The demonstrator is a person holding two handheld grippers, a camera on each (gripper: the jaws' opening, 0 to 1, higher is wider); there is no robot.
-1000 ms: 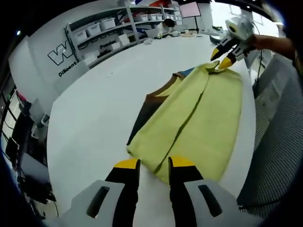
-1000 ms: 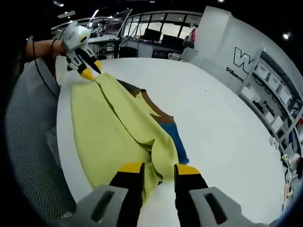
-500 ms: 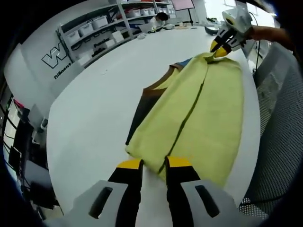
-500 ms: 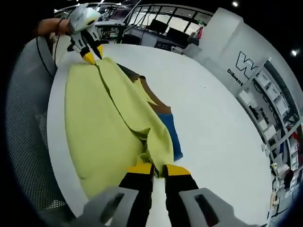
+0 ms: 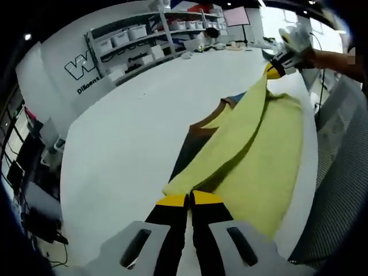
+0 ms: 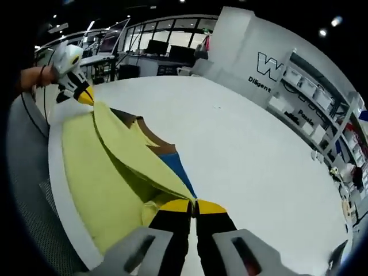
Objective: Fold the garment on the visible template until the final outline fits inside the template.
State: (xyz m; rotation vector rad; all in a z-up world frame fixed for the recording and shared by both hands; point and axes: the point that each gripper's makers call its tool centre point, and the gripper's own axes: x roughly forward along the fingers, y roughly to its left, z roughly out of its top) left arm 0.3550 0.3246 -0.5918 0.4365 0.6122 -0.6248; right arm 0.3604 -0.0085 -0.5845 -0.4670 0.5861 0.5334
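Note:
A yellow garment [image 5: 261, 155] lies along the near edge of a white table [image 5: 126, 132], over a template whose dark brown part [image 5: 192, 144] and blue part [image 5: 240, 98] stick out beside it. My left gripper [image 5: 190, 199] is shut on one end of the garment's long edge. At the other end, the right gripper [image 5: 275, 70] is shut on the same edge, held by a person's hand. In the right gripper view the garment [image 6: 98, 172] rises as a taut flap from my right gripper [image 6: 193, 206] to the left gripper [image 6: 85, 96]. The template's brown [image 6: 146, 135] and blue [image 6: 175, 167] show beneath it.
Grey mesh [image 5: 339, 172] borders the table on the garment's side; it is also in the right gripper view [image 6: 26, 190]. Shelves with white bins [image 5: 144, 40] and a lettered wall stand beyond the far side. The wide table top [image 6: 247, 149] past the template is bare.
Both grippers went from open astride the garment's edge to shut on it. The edge has lifted off the table into a taut raised flap between them.

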